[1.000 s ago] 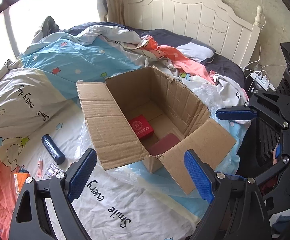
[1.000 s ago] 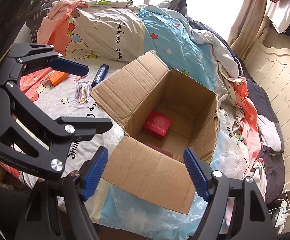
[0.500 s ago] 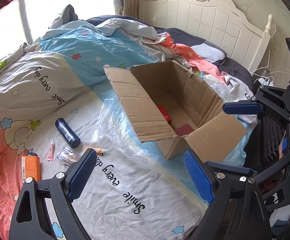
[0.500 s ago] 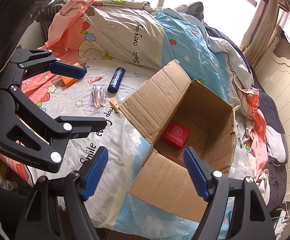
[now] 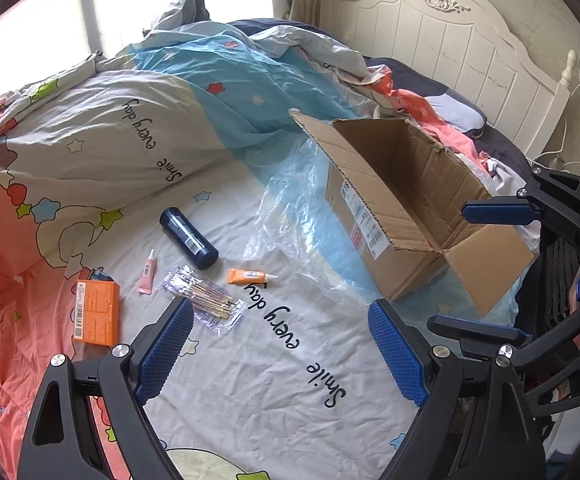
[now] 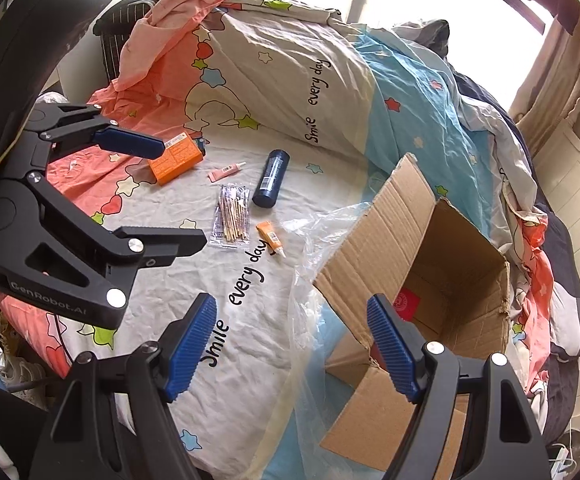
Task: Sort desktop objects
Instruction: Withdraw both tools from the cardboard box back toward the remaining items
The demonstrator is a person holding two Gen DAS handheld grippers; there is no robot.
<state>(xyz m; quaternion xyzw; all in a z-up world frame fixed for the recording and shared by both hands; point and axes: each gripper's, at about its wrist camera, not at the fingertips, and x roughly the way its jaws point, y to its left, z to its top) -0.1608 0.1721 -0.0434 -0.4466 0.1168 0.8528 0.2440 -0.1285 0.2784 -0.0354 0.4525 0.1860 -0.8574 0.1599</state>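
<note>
An open cardboard box [image 5: 401, 208] lies on the bed at the right, and a red box [image 6: 407, 304] shows inside it. Left of it on the sheet lie a dark blue bottle [image 5: 188, 238], a pink tube [image 5: 146, 274], an orange tube [image 5: 250, 276], a clear packet of wooden sticks [image 5: 206, 300] and an orange carton [image 5: 97, 312]. My left gripper [image 5: 280, 314] hangs open above the sheet, just in front of the sticks packet. My right gripper [image 6: 291, 306] is open and empty near the box's front flap. Neither touches anything.
A clear plastic sheet [image 5: 301, 240] spreads under and beside the box. A rumpled duvet [image 5: 210, 92] is heaped behind the items. The white headboard [image 5: 449, 44] stands at the back right. A dark crate [image 6: 114, 36] sits past the bed's far corner.
Both views have swung away from the box toward the loose items, which now sit near the left gripper. The box has slid to the right of both views. Both grippers stay open.
</note>
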